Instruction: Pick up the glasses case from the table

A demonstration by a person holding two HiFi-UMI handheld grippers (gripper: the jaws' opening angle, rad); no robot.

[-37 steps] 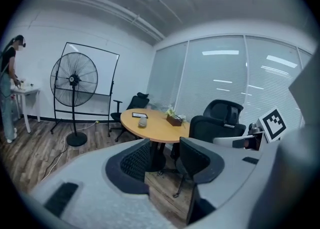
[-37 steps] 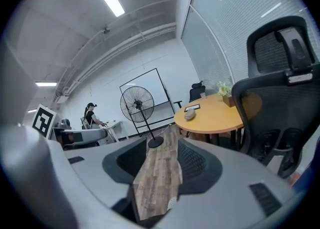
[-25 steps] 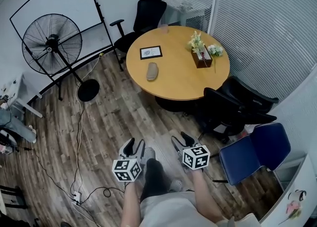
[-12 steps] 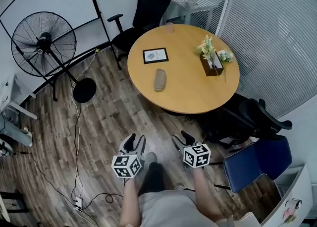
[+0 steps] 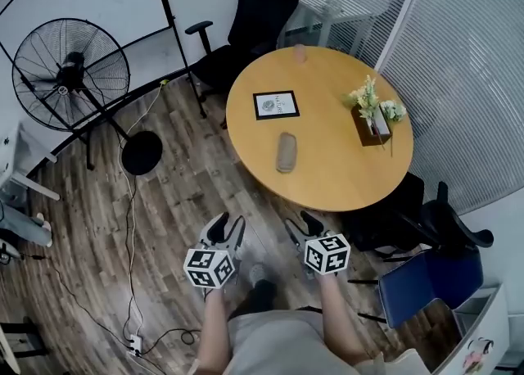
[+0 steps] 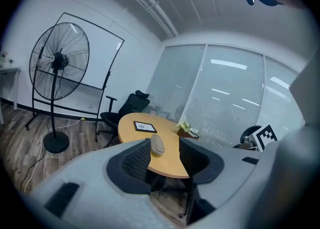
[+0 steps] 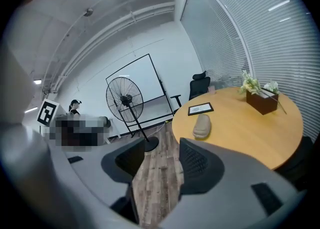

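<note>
**Both grippers nearer the desk, jaws apart and empty**

Since a second ago, the round desk [image 5: 336, 177] and the glasses case [image 5: 286, 152] on it have drawn closer to both grippers. The left gripper [image 5: 228, 226] and the right gripper [image 5: 301, 224] are held side by side over the wood floor [image 5: 176, 193], each with its jaws apart and gripping nothing. The glasses case lies flat on the desk ahead of both sets of jaws, well apart from them. In the left gripper view it lines up with the gap between that gripper's jaws. Just beyond the case lies a framed card [image 5: 276, 105], and farther right a flower box [image 5: 375, 119]. A black office chair [image 5: 254, 25] stands past the desk, and a standing fan [image 5: 70, 74] stands far to the left of the left jaws
</note>
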